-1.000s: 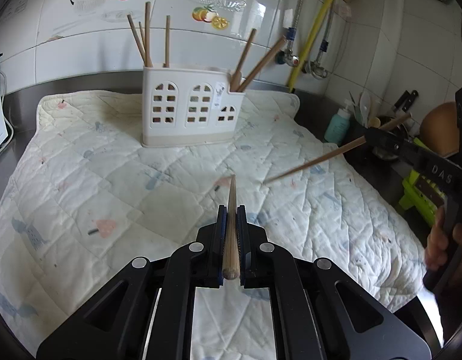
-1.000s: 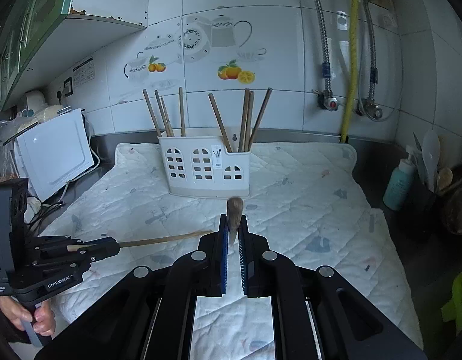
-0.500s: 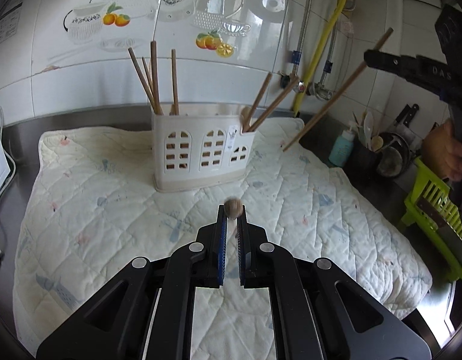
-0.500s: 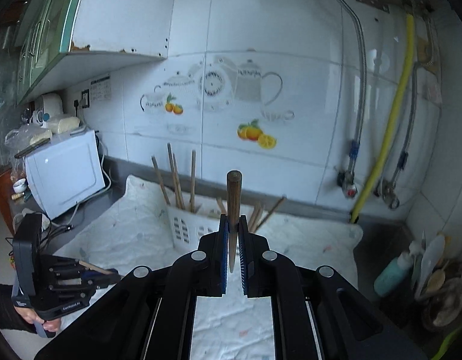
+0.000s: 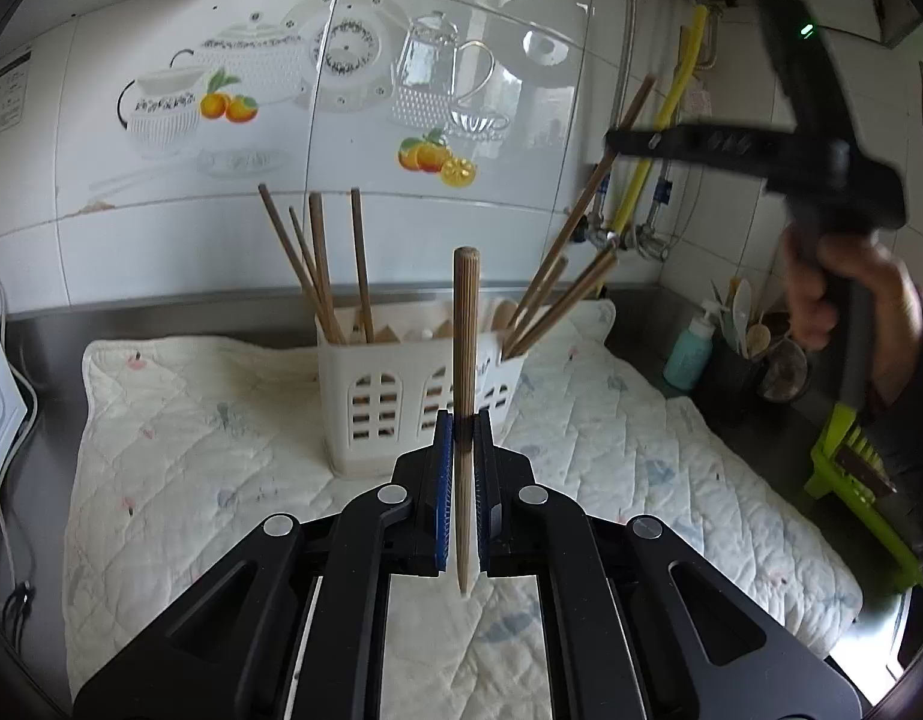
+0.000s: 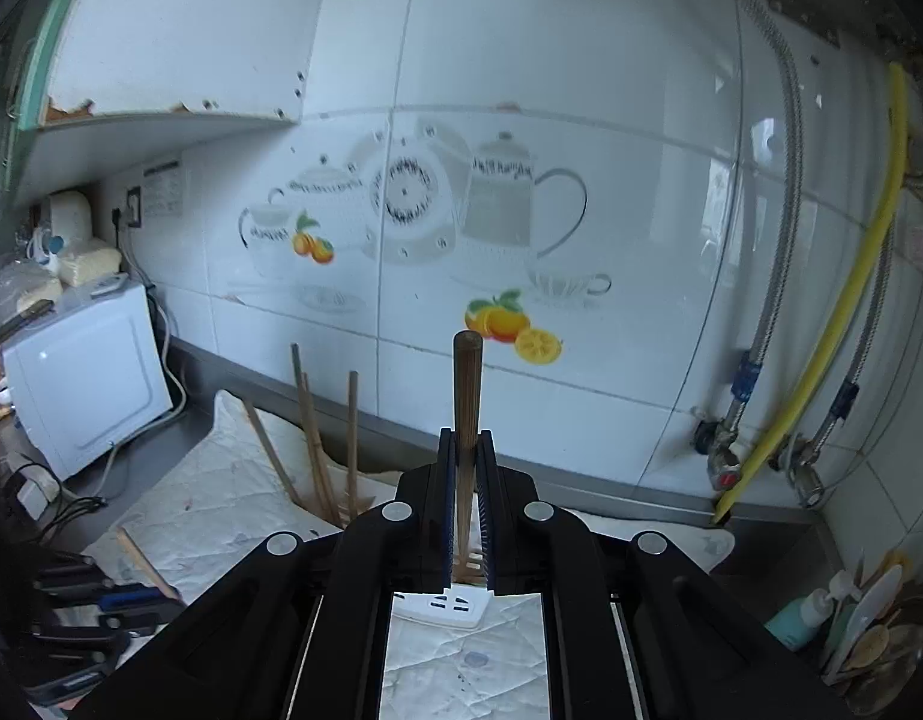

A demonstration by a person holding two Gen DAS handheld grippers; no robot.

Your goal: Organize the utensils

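Now each pair of tongs is clamped on one wooden chopstick, held upright between its blue pads. The left tongs (image 5: 461,438) sit at lower centre of their view, their chopstick (image 5: 464,360) standing in front of the white utensil caddy (image 5: 395,414) on the quilted mat (image 5: 179,420) that covers the worktop. The right tongs (image 6: 464,462) grip a darker chopstick (image 6: 466,396) above the caddy's rim; in the left view they show at upper right, over the caddy's right end.

To do the drop well, I judge each stick should stay near vertical, with its thin end lowered into a compartment already holding chopsticks (image 5: 320,264), clear of those leaning outward. Release only once the tip is well inside, one hand at a time.
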